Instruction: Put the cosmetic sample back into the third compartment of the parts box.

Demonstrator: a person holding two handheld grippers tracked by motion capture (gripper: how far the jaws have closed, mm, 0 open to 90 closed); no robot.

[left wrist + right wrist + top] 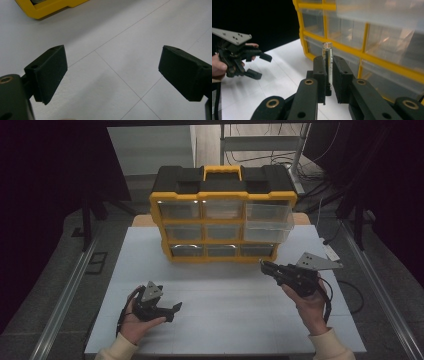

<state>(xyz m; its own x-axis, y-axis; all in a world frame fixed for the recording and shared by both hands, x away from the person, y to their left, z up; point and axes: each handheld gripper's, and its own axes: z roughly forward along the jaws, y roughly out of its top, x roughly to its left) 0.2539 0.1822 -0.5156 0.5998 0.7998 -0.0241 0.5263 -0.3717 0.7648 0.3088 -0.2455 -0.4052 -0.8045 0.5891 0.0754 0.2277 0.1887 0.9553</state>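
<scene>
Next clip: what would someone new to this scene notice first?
The yellow and black drawer organiser stands at the far side of the white table, its upper right clear drawer pulled out. In front of it on the right, the right gripper is shut on a small clear tube held upright. The left gripper rests near the table's front left, jaws wide open.

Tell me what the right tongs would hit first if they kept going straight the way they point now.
Probably the yellow drawer cabinet: the right tongs, shut on a small clear tube, point at its lower clear drawers. Nothing shows in between, though depth is hard to judge.
</scene>
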